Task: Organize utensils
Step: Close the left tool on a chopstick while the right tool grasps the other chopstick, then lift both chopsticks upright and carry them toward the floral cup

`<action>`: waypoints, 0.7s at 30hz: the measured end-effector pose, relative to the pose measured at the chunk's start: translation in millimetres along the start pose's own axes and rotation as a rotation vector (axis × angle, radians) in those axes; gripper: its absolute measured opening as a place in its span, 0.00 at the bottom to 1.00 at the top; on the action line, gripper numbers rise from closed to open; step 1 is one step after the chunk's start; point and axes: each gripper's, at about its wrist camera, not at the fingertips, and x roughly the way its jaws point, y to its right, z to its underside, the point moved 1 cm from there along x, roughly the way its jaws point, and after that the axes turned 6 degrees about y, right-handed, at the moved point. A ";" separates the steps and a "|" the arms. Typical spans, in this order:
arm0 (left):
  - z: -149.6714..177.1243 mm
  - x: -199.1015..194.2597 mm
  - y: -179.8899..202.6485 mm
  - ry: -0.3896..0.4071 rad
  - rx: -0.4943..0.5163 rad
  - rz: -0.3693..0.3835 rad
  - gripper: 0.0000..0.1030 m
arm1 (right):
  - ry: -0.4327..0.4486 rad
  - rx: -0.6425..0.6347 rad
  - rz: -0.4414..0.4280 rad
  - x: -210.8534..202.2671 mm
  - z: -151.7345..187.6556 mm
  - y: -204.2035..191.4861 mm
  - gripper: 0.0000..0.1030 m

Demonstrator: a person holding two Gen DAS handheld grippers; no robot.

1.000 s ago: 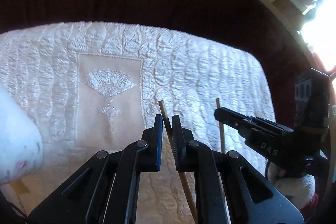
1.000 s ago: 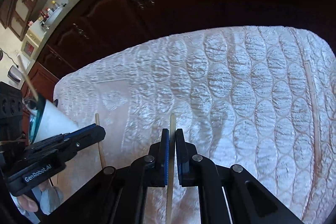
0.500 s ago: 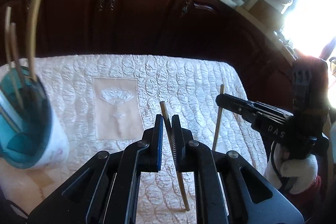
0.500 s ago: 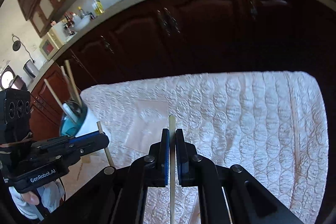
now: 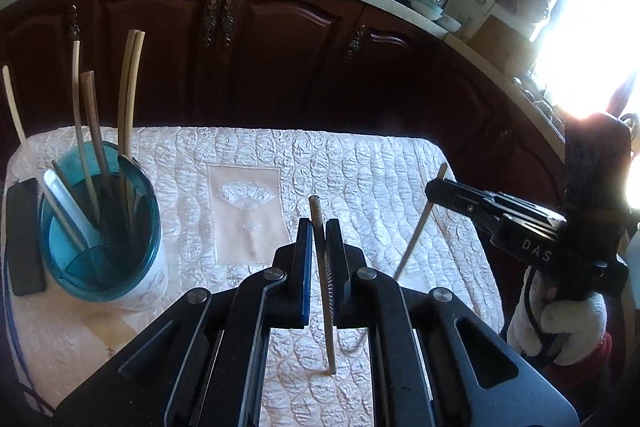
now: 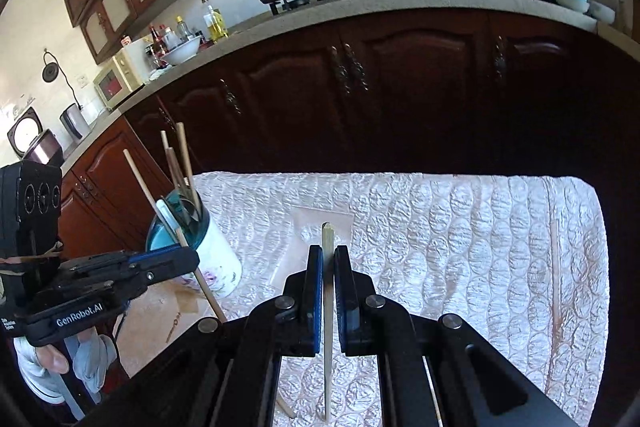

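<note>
My left gripper (image 5: 319, 227) is shut on a brown wooden chopstick (image 5: 325, 299), held near upright above the quilted white cloth (image 5: 360, 163). My right gripper (image 6: 328, 255) is shut on a pale chopstick (image 6: 328, 331), also near upright. A blue-rimmed white utensil holder (image 5: 100, 227) stands at the left of the table with several chopsticks and a white spoon in it; it also shows in the right wrist view (image 6: 208, 247). The right gripper shows in the left wrist view (image 5: 432, 187), the left gripper in the right wrist view (image 6: 188, 259).
A black phone (image 5: 24, 235) lies left of the holder. One more chopstick (image 6: 554, 267) lies on the cloth at the right. Dark wooden cabinets (image 5: 280, 39) and a counter with pans stand behind the table.
Both grippers have risen and tilted up with their chopsticks. The holder, counter and stove have come into view.
</note>
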 end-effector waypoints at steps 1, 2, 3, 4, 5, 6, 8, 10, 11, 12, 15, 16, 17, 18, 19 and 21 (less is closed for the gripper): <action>-0.1 -1.3 0.1 0.001 0.001 0.002 0.05 | 0.005 -0.001 0.000 -2.4 -0.2 -2.0 0.05; 0.7 -4.0 0.9 0.003 0.003 0.005 0.05 | 0.010 -0.002 -0.002 -4.1 -0.1 -4.0 0.05; 0.7 -6.1 1.8 0.005 0.006 0.006 0.05 | 0.013 -0.004 -0.004 -6.4 0.2 -6.1 0.05; 0.0 -7.1 2.1 0.007 0.008 0.007 0.05 | 0.015 -0.007 -0.004 -7.4 0.5 -7.0 0.05; -0.4 -9.0 2.7 0.010 0.008 0.007 0.05 | 0.018 -0.013 -0.004 -9.5 0.6 -8.8 0.05; -1.3 -10.3 2.9 0.012 0.006 0.009 0.04 | 0.019 -0.015 -0.002 -10.3 0.0 -9.1 0.05; -2.2 -14.3 2.8 0.020 0.001 0.013 0.04 | 0.028 -0.013 -0.004 -13.9 -1.2 -8.0 0.05; -3.8 -19.0 3.5 0.030 0.001 0.014 0.04 | 0.035 -0.012 -0.002 -16.9 -2.3 -7.3 0.05; -4.7 -22.2 4.2 0.035 0.002 0.015 0.04 | 0.042 -0.011 -0.003 -19.5 -3.1 -7.0 0.05; -6.3 -24.9 4.9 0.041 0.004 0.016 0.04 | 0.046 -0.010 -0.003 -21.0 -3.7 -6.9 0.05; -7.8 -34.8 4.3 0.060 0.006 0.019 0.04 | 0.059 -0.012 -0.004 -25.4 -6.2 -8.3 0.05; -8.6 -37.2 3.9 0.065 0.006 0.021 0.04 | 0.061 -0.012 -0.004 -26.2 -6.8 -9.2 0.05; -9.6 -40.2 3.7 0.070 0.007 0.022 0.04 | 0.063 -0.013 -0.005 -27.0 -7.5 -10.8 0.05; -10.7 -41.5 2.9 0.075 0.009 0.021 0.04 | 0.063 -0.017 -0.007 -27.3 -8.5 -12.9 0.05; -11.3 -43.0 1.0 0.078 0.008 0.018 0.04 | 0.062 -0.022 -0.007 -27.0 -8.9 -14.4 0.05; -10.1 -41.4 -4.1 0.067 -0.006 0.013 0.04 | 0.059 -0.030 -0.006 -26.2 -9.6 -18.1 0.05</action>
